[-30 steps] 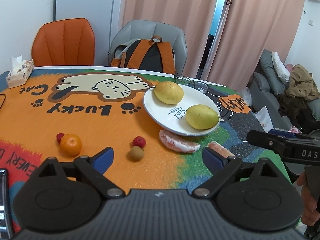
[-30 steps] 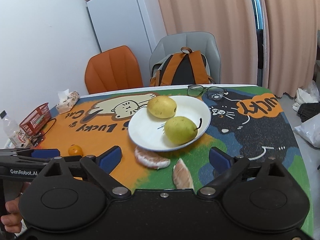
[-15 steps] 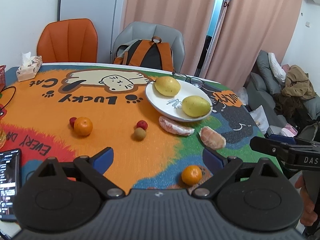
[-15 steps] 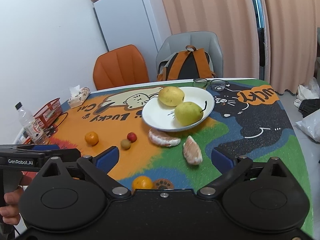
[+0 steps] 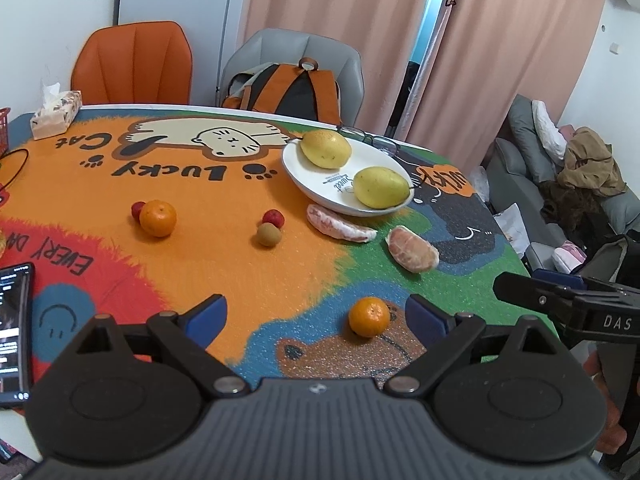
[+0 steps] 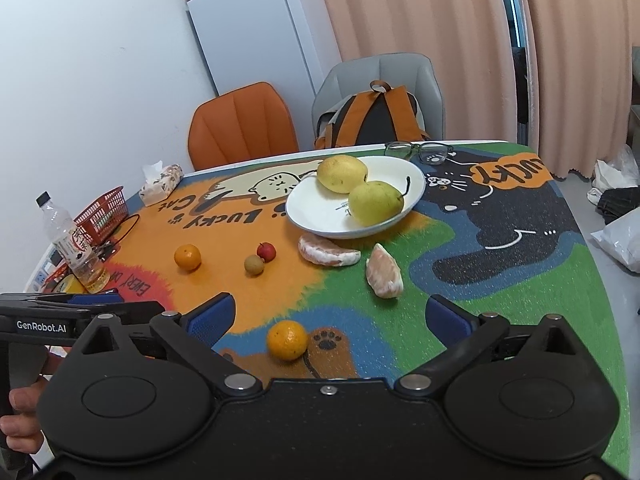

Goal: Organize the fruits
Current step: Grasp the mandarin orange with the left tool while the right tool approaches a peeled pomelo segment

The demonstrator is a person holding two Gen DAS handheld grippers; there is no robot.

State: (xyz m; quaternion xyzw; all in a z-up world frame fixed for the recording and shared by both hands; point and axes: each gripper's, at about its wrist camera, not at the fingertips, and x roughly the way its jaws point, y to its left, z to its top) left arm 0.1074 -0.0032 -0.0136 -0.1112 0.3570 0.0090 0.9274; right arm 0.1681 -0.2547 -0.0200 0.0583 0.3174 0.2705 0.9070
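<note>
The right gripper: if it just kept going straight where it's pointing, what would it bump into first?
Most likely the near orange, low between the open fingers of the right gripper, though depth is hard to judge.

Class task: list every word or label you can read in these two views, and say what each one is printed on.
"Lucky Cat": tablecloth.
"EVERY": tablecloth, rest cut off.
"LUCKY": tablecloth's orange bubble.
"DAS": right gripper.
"GenRobot.AI": left gripper.
Plate, bottle, phone: print unreadable.
</note>
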